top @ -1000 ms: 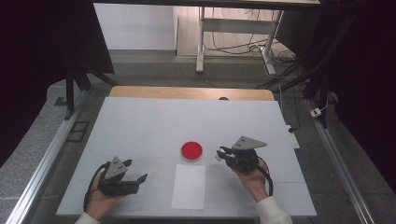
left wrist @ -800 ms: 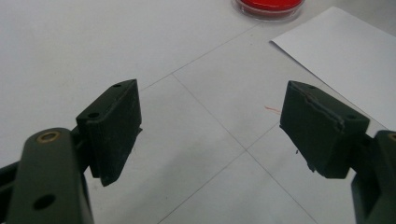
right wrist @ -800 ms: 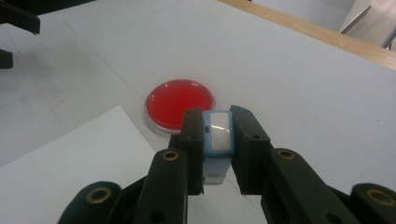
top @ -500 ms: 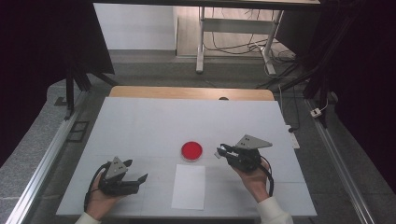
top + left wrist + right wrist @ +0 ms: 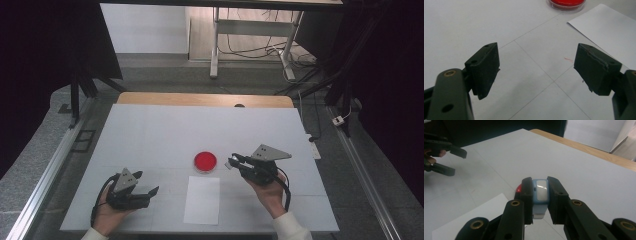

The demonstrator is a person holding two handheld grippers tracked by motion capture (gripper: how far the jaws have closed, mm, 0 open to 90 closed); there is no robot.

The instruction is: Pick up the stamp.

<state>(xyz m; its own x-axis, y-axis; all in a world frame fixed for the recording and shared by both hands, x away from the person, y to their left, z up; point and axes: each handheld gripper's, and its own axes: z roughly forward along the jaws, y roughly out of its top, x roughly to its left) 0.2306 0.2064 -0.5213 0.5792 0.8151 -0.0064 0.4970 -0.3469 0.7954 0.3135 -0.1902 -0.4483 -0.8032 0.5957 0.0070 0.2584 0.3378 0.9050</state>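
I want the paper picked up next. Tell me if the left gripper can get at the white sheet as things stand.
Probably yes. The left gripper is open with nothing between its jaws, and the white sheet lies flat just beside it with bare table between. Pinching a flat sheet may be awkward.

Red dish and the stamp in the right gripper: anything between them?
No. High view shows bare table between the red dish and the stamp in the right gripper.

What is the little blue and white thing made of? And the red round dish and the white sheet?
The small blue-and-white thing, clamped between the right gripper fingers, looks like smooth plastic; its white face shines. The red round dish seems to be clear plastic or glass with red inside; its rim looks see-through. The white sheet is probably paper: thin, flat and matte.
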